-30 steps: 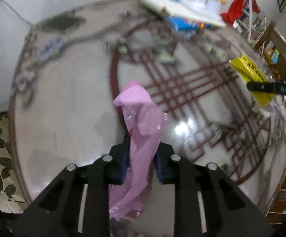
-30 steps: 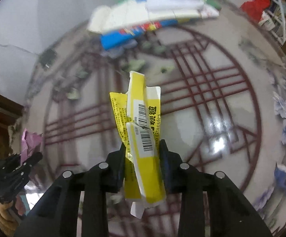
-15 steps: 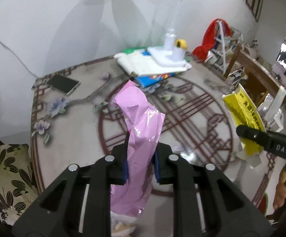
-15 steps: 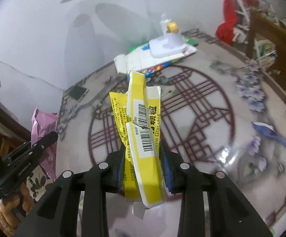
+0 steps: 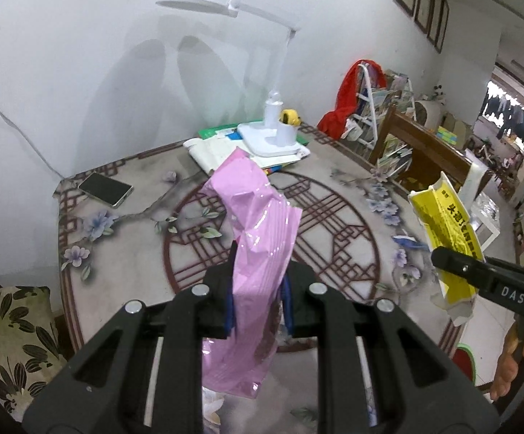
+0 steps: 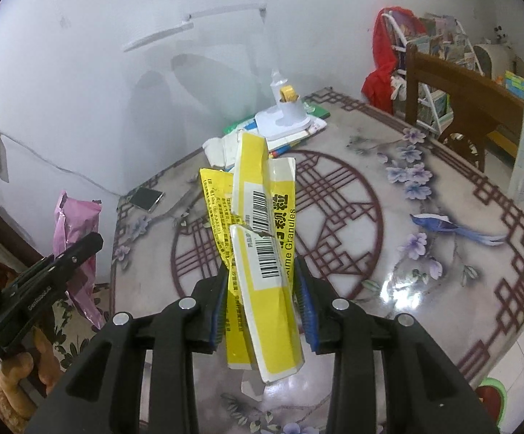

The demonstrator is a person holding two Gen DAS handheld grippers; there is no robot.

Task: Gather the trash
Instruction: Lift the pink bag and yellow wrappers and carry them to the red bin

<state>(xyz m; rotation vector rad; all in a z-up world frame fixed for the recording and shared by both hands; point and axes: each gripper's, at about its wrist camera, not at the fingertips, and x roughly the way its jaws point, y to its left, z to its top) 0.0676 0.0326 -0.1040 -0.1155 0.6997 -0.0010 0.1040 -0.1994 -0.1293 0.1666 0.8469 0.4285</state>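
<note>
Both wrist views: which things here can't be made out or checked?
- Trash bin or bag: in neither view, so the drop-off place is unknown.
- Pink wrapper: lower end runs behind the left gripper in the left wrist view.
- Yellow packet: small print too fine to read; its back is hidden in the right gripper.
- Phone: too small to read its screen.
- Stacked papers: partly covered by the lamp base.

White wall (image 5: pixel 81 54), round patterned table (image 5: pixel 124 253), wooden chair (image 6: pixel 461 86).
</note>
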